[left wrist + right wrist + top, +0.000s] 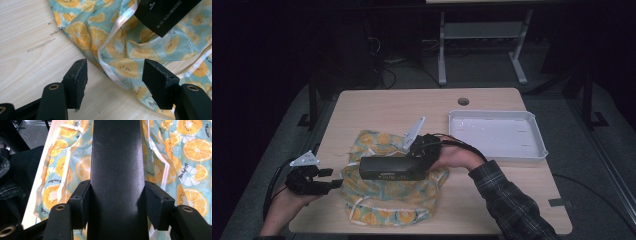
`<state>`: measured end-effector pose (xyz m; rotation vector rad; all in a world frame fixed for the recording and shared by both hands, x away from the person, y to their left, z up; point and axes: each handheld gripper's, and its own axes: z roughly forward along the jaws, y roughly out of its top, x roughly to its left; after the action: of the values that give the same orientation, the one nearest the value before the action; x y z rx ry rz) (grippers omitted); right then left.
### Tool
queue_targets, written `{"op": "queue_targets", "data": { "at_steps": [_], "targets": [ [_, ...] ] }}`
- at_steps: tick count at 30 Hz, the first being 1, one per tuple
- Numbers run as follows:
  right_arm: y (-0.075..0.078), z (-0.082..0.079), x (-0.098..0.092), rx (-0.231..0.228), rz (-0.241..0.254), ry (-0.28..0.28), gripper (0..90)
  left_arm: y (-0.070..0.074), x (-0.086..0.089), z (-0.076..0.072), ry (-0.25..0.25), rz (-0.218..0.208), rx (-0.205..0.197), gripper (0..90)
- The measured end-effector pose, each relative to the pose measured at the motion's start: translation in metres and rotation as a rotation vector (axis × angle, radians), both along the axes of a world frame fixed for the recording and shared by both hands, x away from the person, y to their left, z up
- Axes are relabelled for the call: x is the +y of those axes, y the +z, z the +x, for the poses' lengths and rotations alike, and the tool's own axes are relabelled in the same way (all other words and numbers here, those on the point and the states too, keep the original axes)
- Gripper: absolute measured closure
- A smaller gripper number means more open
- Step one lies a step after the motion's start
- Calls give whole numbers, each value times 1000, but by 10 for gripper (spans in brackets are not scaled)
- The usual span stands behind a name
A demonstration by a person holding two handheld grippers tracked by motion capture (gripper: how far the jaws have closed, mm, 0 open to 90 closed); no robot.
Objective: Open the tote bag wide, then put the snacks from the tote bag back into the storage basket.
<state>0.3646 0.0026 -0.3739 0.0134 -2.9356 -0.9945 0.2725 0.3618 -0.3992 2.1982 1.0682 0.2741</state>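
Currently my right gripper [419,159] is clamped on the long black box [393,169], both jaws tight on its sides, held over the fruit-print cloth [382,192]. My left gripper [328,179] sits at the cloth's left edge, jaws spread wide, gripping nothing. White tray [532,150] lies right of the cloth.

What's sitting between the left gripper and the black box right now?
In the high view, only the fruit-print cloth lies between the left gripper and the black box clamped in the right gripper.
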Motion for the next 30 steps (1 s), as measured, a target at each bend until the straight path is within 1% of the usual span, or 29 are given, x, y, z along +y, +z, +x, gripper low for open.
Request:
{"op": "queue_targets", "data": {
  "at_steps": [5,8,12,17,18,20,24,27,30],
  "targets": [
    [4,-2,-3,0,9,-2,419,0,-1,0,-8,2,-4,357],
    [8,-4,-6,-1,16,-1,419,1,-2,1,-22,8,-12,351],
    [14,-6,-12,-5,18,-13,419,2,-4,2,-40,13,-22,341],
    [22,-7,-22,-13,36,-34,419,-1,-4,-3,-58,22,-23,330],
    [23,-7,-25,-14,40,-40,419,-2,-4,-5,-52,20,-16,327],
    [25,-7,-30,-18,42,-50,419,-4,-3,-7,-51,20,-18,326],
    [30,-5,-41,-24,47,-81,419,-7,-1,-10,-46,17,-10,316],
    [32,-4,-49,-24,48,-103,419,-8,1,-12,-47,23,-5,310],
    [34,-2,-57,-31,52,-121,419,-11,2,-15,-47,19,-1,301]
  ]
}}
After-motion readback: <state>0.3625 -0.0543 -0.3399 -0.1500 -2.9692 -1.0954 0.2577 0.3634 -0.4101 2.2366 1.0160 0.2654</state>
